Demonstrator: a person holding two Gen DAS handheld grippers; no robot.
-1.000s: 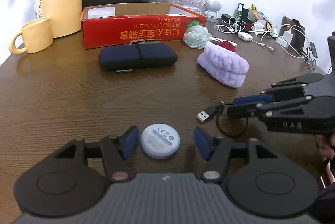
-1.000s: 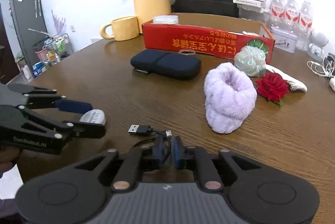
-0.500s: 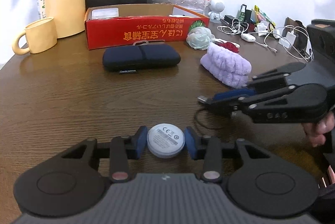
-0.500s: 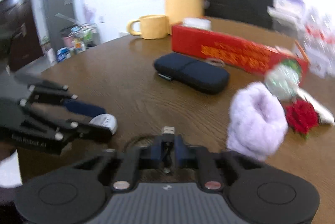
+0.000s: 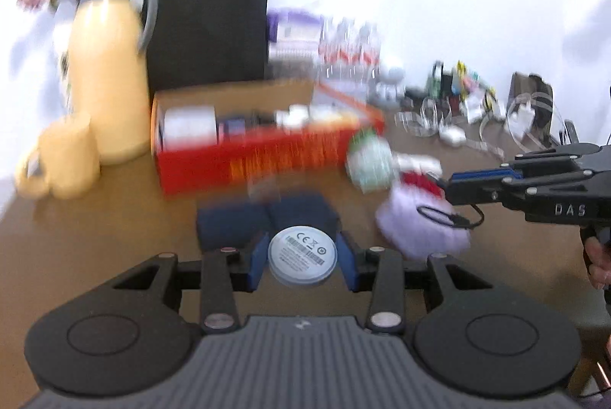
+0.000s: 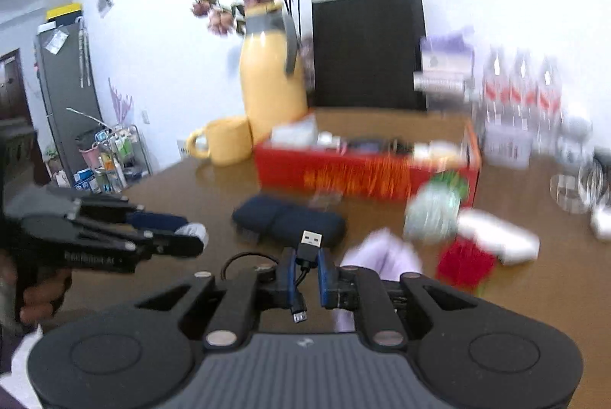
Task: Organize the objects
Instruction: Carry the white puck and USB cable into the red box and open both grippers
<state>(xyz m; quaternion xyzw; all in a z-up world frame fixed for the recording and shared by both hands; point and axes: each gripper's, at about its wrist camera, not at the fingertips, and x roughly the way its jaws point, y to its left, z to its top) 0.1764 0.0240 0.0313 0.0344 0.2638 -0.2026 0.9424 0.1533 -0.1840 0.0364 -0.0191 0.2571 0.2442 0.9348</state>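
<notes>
A white round disc [image 5: 301, 253], its printed label facing the camera, is pinched between the blue pads of the left gripper [image 5: 301, 258] and held clear of the brown table [image 5: 95, 241]. A short black USB cable [image 6: 305, 248] is clamped by the right gripper [image 6: 305, 275], its jaws pressed almost together on the cord, with the silver plug raised above the fingers and a loop left hanging to one side. Just beyond both grippers, a dark blue case [image 6: 290, 218] is seen lying flat on the table, in front of the red box [image 5: 263, 153]. A lilac fluffy bundle [image 5: 420, 229] is set to the right of the case, with a red rose [image 6: 464, 265] and a pale wrapped ball [image 5: 370, 164] nearer the box's right end. The box is open and appears to be partly filled, though motion blur leaves its contents unclear. Left of the box, a yellow mug [image 5: 65, 164] and a yellow jug [image 5: 109, 76] are placed; behind it, a black paper bag [image 6: 368, 50] is stood against the wall.
</notes>
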